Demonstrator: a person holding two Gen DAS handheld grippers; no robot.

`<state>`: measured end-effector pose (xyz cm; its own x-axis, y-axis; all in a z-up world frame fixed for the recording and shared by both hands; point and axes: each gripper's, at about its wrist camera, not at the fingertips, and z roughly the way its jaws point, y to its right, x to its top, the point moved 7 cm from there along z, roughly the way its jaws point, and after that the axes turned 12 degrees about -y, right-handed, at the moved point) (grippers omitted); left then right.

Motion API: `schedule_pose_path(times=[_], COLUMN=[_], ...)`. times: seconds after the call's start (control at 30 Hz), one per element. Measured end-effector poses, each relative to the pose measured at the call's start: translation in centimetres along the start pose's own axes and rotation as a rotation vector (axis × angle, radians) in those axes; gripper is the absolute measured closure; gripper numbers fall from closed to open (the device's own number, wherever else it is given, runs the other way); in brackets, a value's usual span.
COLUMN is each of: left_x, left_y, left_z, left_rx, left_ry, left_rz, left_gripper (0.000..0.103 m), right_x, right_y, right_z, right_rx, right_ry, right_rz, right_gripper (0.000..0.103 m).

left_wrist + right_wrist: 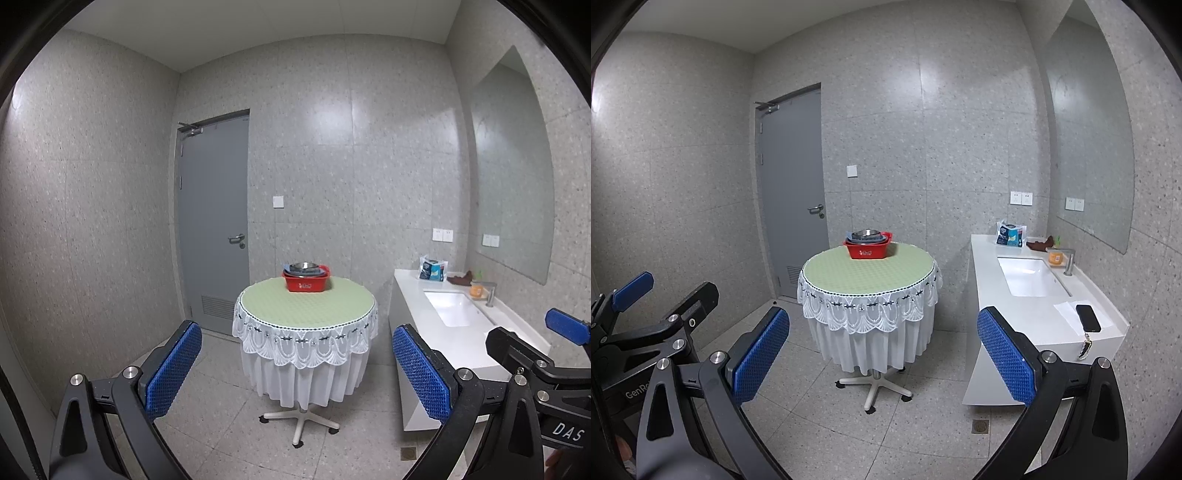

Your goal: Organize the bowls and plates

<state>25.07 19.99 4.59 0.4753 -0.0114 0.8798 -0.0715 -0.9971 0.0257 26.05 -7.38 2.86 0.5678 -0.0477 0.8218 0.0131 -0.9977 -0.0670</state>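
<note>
Round pedestal table (306, 306) with a pale green top, white lace-edged skirt and five-foot wheeled base, standing mid-room on speckled floor tiles. Red rectangular plastic basin (306, 282), set at the far edge of the table top, holding a blue-grey dish with a shiny metal bowl (303, 266) nested on top; further contents too small to tell. Left gripper (297, 373), black frame with blue textured pads, fingers spread wide, empty, well short of the table. Right gripper (882, 356), same make, likewise spread wide and empty, held beside the left one. White vanity counter (1038, 317) with inset sink along the right wall, bearing a black phone (1088, 318), an orange cup, a brown cloth and a blue-and-white packet. Grey door (214, 221), shut, behind the table.
</note>
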Motion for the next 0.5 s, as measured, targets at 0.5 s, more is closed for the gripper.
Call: schedule_pose_path(times=[0.5], left_x=[-0.2], left_y=[0.9], left_z=[1.1], left_rx=[0.005], left_ry=[0.003], left_rz=[-0.001], left_gripper=[0.001], right_x=[0.2], right_y=[0.8], right_z=[0.3], right_rx=[0.007], right_ry=[-0.001], right_rz=[-0.006], right_gripper=[0.000])
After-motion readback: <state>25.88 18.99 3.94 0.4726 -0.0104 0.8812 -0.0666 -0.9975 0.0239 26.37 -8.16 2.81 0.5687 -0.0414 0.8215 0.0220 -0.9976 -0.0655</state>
